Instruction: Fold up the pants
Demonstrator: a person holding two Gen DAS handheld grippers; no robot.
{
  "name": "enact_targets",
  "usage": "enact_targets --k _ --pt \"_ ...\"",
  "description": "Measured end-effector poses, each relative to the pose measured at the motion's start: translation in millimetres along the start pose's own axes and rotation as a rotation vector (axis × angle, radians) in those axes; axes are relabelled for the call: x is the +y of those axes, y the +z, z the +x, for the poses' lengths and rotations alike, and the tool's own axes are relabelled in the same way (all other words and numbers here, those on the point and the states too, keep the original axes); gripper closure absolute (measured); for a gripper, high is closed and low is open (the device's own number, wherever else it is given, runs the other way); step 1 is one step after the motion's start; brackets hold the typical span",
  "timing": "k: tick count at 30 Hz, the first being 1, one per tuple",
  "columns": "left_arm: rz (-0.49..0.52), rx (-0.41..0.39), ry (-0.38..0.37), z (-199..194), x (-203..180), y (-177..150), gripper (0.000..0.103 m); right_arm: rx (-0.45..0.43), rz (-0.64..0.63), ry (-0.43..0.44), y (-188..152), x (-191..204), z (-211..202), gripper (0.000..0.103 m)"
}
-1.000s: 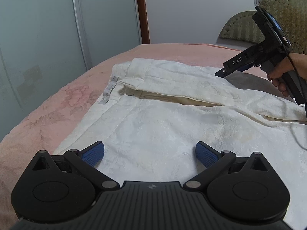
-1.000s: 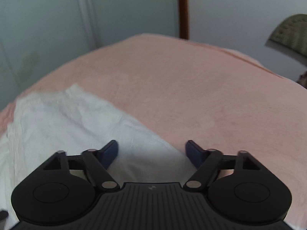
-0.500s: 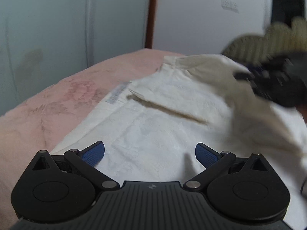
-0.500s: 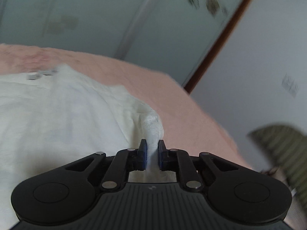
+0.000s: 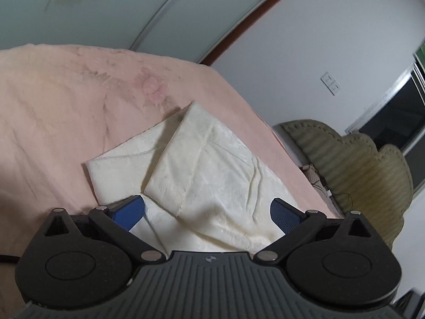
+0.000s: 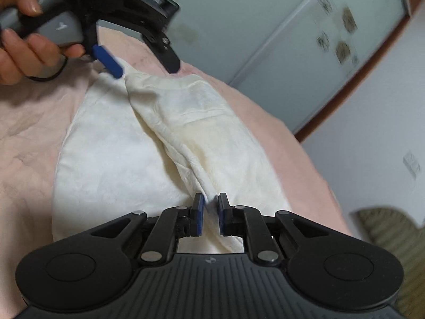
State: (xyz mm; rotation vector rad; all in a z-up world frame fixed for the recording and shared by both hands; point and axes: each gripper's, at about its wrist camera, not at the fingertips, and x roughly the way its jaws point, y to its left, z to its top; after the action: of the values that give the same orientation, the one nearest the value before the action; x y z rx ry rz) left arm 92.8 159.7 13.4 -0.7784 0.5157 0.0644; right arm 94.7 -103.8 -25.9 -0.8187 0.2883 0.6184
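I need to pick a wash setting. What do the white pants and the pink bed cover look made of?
The white pants look like matte woven cloth, perhaps cotton: faint raised pattern, soft creases. The pink bed cover looks like soft, fuzzy fleece or plush with a faded floral print. Neither fibre is certain.

right gripper point(image 6: 211, 212): jaws nearly closed, blue pads pinching a ridge of white cloth point(image 6: 207, 186) between them, tool rolled to one side

left gripper point(image 5: 207, 210): jaws wide apart, cloth lying between the pads without being pressed; also rolled. in the right wrist view a hand point(image 6: 24, 40) grips its grey handle, thumb on top, fingers curled under
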Motion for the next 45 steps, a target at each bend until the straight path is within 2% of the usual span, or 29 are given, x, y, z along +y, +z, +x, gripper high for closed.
enact_targets --k 2,3,5,6,7,10,11,12,13,15,16,17,19,20,21,23,25,28,30,34,37,42,44,45 --pt "-0.016 0.019 0.0 7 -2 6 0.001 0.0 -0.02 -0.04 1 6 8 0.088" --pt "-0.032 0.033 -0.008 10 -2 8 0.001 0.002 -0.04 -0.065 3 10 10 0.081" --pt "-0.096 0.069 -0.049 13 5 10 0.001 0.006 -0.104 -0.142 4 10 22 0.054" --pt "-0.124 0.086 -0.081 13 10 9 0.001 0.0 -0.13 -0.178 3 13 23 0.035" --pt "-0.142 0.104 -0.108 13 13 6 0.001 -0.016 -0.151 -0.183 2 14 21 0.035" --pt "-0.177 0.186 -0.135 21 13 -3 0.001 -0.01 -0.124 -0.12 4 8 22 0.038" --pt "-0.181 0.198 -0.138 25 12 -5 0.001 -0.005 -0.105 -0.085 5 4 25 0.045" --pt "-0.176 0.198 -0.128 28 9 -5 0.002 0.001 -0.081 -0.046 6 1 26 0.068" --pt "-0.175 0.193 -0.116 31 8 -5 0.002 0.008 -0.05 -0.011 7 -1 25 0.08" --pt "-0.192 0.167 -0.113 35 7 -3 0.003 0.013 -0.053 -0.005 7 2 22 0.086" --pt "-0.198 0.156 -0.102 40 7 -2 0.008 0.016 -0.054 -0.004 8 3 21 0.087" --pt "-0.208 0.156 -0.082 44 8 -1 0.018 0.015 -0.041 -0.003 7 4 19 0.087" --pt "-0.222 0.156 -0.058 47 10 -2 0.059 0.012 0.013 0.008 9 0 17 0.087" --pt "-0.226 0.163 -0.062 48 12 -2 0.095 0.008 0.041 0.012 9 -3 15 0.088" --pt "-0.235 0.162 -0.065 46 15 -4 0.1 0.002 0.073 0.018 11 -5 14 0.088" --pt "-0.224 0.126 -0.095 35 20 -5 0.1 -0.005 0.107 0.035 13 -6 8 0.088" --pt "-0.125 0.079 -0.093 16 18 -4 0.1 -0.015 0.109 0.064 18 0 0 0.088" --pt "0.051 0.037 -0.05 -7 12 -4 0.1 -0.034 0.085 0.117 26 17 -16 0.089" --pt "0.097 0.058 -0.018 -11 15 -5 0.1 -0.042 0.074 0.153 31 31 -25 0.089" --pt "0.07 0.126 0.042 -2 32 -13 0.099 -0.046 0.09 0.222 35 49 -31 0.089" --pt "0.154 0.086 0.068 -3 24 -20 0.097 -0.026 0.091 0.209 34 56 -27 0.089" --pt "0.235 0.059 0.126 -12 13 -28 0.092 -0.01 0.265 0.266 29 38 -26 0.089" --pt "0.243 0.059 0.159 -16 11 -26 0.078 -0.034 0.289 0.277 26 35 -41 0.089" --pt "0.251 0.049 0.177 -21 9 -25 0.076 -0.05 0.303 0.272 23 31 -50 0.088"
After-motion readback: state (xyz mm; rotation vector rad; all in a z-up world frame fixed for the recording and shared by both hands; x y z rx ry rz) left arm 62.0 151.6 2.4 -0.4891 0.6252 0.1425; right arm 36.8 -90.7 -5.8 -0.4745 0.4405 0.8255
